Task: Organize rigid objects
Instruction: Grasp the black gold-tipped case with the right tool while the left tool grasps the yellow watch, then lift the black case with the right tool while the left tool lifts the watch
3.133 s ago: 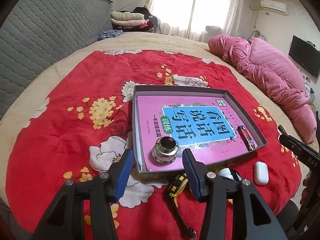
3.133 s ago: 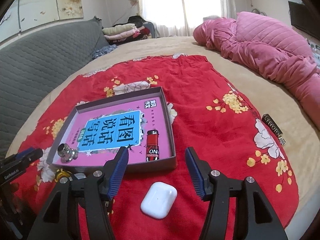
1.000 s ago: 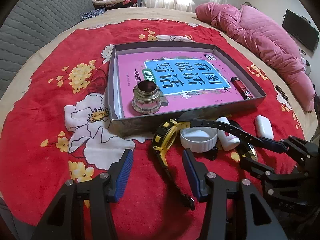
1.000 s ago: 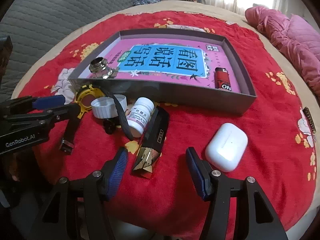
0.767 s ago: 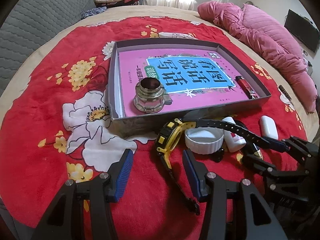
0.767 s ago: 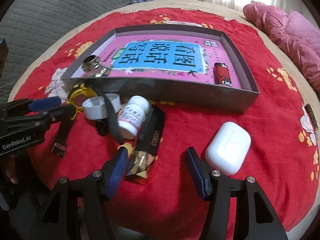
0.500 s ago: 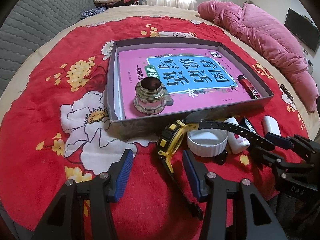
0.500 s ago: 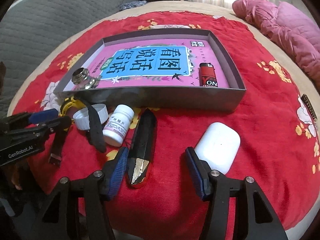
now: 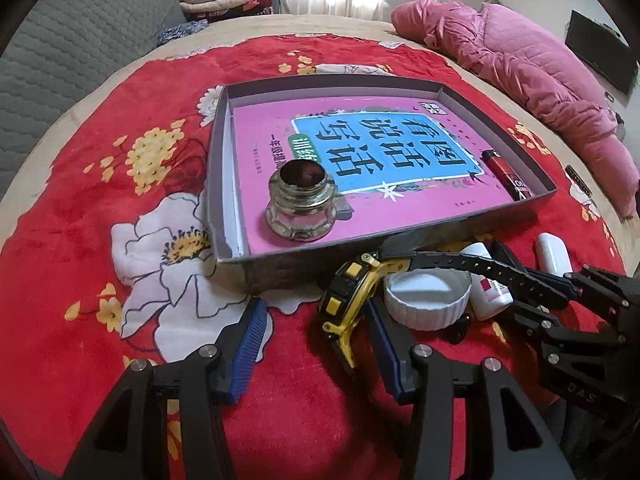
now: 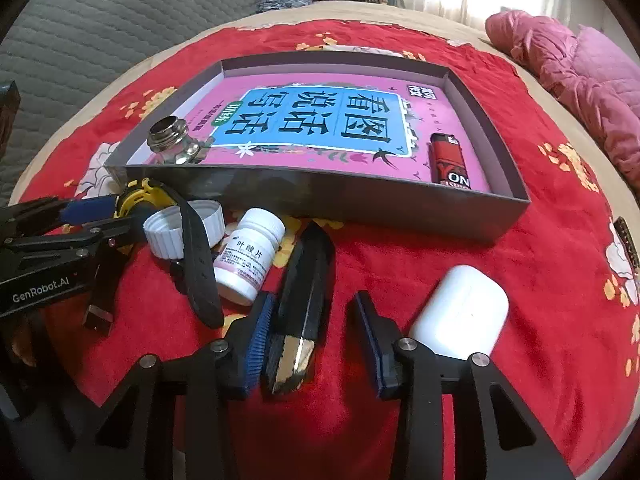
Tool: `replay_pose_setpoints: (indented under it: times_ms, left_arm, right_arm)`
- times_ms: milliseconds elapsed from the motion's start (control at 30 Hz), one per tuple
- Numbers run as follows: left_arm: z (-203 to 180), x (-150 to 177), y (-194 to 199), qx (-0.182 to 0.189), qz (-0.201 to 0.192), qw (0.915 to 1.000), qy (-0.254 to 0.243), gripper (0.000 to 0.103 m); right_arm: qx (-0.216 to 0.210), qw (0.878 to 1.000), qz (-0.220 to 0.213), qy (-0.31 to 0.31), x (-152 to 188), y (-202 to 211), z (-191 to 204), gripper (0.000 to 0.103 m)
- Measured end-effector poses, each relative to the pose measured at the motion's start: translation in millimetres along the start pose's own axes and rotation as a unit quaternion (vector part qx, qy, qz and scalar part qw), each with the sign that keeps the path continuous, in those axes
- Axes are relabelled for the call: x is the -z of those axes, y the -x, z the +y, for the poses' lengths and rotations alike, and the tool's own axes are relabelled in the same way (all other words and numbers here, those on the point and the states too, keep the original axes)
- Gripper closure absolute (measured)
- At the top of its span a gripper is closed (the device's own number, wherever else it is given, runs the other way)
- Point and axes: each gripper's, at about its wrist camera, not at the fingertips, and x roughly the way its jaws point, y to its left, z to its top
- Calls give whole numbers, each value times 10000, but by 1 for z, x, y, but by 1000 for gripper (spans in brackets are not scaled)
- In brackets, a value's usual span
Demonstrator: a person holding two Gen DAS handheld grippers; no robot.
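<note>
red floral blanket point(image 9: 100, 184) covers the bed, and on it sits one shallow grey box point(image 10: 496, 152) lined with one pink book point(image 10: 320, 120). inside the box there are two loose things: one glass ink bottle point(image 9: 301, 200) without its cap near the left end, and one red lighter point(image 10: 450, 164) at the right end. outside, against the near wall of the box, lie five things: one yellow-and-black watch point(image 9: 352, 296), one white cap point(image 9: 426, 294) lying open side up, one white pill bottle point(image 10: 252, 256) on its side, one black and gold packet point(image 10: 306, 304), and one white earbud case point(image 10: 460, 312).

the left gripper point(image 9: 316, 344) has its jaws spread wide and grips nothing; the watch body lies between its blue pads. the right gripper point(image 10: 316, 332) is also spread and empty, with the packet's near end between its fingers, touching the left pad, and the earbud case just outside the right finger.

the watch strap crosses over the cap and hides part of the pill bottle. a small dark object point(image 9: 456, 330) beneath the cap is hard to identify. the lighter's lower end is cut off by the box wall in the right wrist view.
</note>
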Motion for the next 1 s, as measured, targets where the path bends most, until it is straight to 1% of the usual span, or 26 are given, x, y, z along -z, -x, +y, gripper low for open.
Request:
replay_pose_setpoints:
  times_ms: [233, 300, 333, 367, 400, 433, 467, 533, 667, 800, 867, 1000]
  left_arm:
    - [1, -4, -5, 212, 0, 9998, 68, 53]
    - [1, -5, -6, 309, -8, 9995, 96, 56]
    - [1, -5, -6, 363, -12, 9993, 90, 60]
    - [-1, -5, -6, 446, -22, 9990, 58, 68]
    - [-3, -5, -6, 496, -23, 9988, 21, 71]
    - [-6, -6, -7, 477, -31, 9988, -49, 74]
    - [-9, -6, -7, 428, -41, 9990, -112, 74]
    - [-10, -6, -7, 437, -42, 9989, -133, 74]
    - [-1, -6, -6, 666, -7, 9977, 118, 75]
    - [2, -5, -1, 720, -55, 9972, 192, 77]
    - [3, -4, 2, 772, -79, 9967, 224, 81]
    - [5, -3, 10, 797, -164, 9964, 244, 83]
  right_arm:
    - [-129, 9999, -73, -17, -3, -8, -4, 64]
    - [-183, 9998, -94, -46, -3, -9, -5, 70]
    - [-196, 9997, -108, -63, -4, -9, -7, 72]
    - [-211, 9997, -125, -98, -4, -9, -8, 75]
    - [-239, 9995, -134, -134, -4, -9, -10, 76]
    - [-257, 9994, -150, -168, -4, -8, -11, 77]
    - [-263, 9994, -161, -183, -4, -7, -12, 79]
    - [-287, 9992, -178, -207, -3, -6, -13, 80]
    - [-312, 9989, -252, -228, -2, -1, -14, 80]
    - [-358, 9984, -299, -332, -1, 6, -18, 80]
    - [-432, 9976, -329, -432, 0, 8, -21, 80]
    - [-452, 9968, -424, -496, 1, 17, -24, 80]
